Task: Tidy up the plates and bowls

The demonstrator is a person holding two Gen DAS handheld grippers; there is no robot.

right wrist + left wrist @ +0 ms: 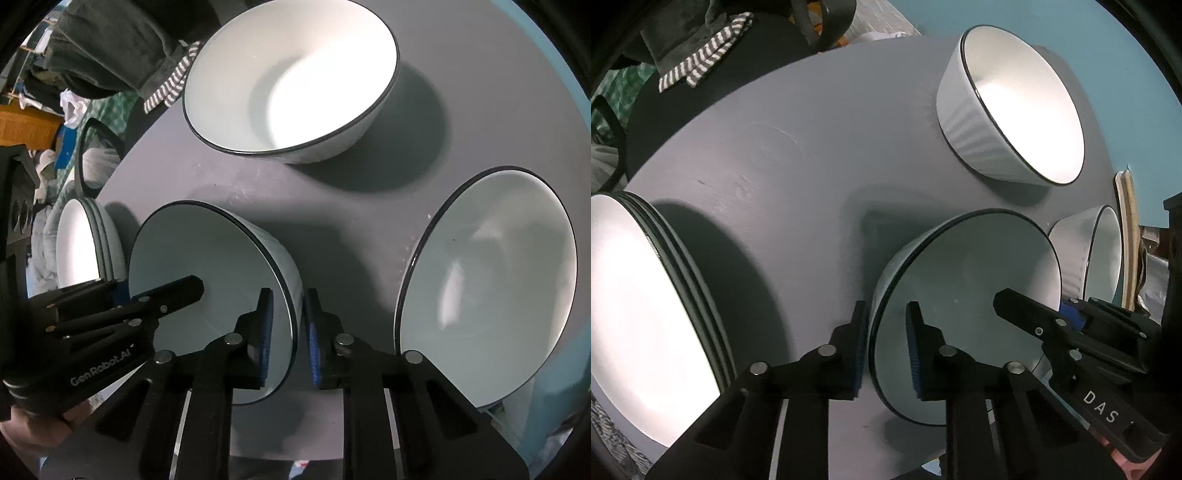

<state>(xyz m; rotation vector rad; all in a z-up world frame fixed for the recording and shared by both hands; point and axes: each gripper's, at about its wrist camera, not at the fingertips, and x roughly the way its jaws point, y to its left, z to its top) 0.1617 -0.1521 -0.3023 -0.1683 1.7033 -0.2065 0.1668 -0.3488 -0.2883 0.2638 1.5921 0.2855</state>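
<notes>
A round grey-painted tabletop (798, 140) fills both views, with a pale blue wall beyond its far edge and a dark garment with a striped cuff (701, 62) hanging past the rim. Nearest the cameras stands a white ceramic bowl with a thin black rim (964, 306), and each gripper straddles one side of it. The left gripper (886, 343) has one blue-padded finger outside the wall and one inside, drawn close onto the rim. The right gripper (290, 336) sits the same way on the opposite rim, its pads pinching the wall between them.

Only the left wrist view shows the stack of white black-rimmed plates (639, 306) large, at the table's left edge, with bare grey surface between it and the gripped bowl. In the right wrist view that stack is small and half hidden behind the left gripper's body. The right wrist view alone shows the whole inside of a second white bowl (491, 291), just beside the right gripper and near the table's edge. The left wrist view catches only a sliver of it. A third white bowl (291, 77) stands farther back, well apart, with open tabletop in the middle
</notes>
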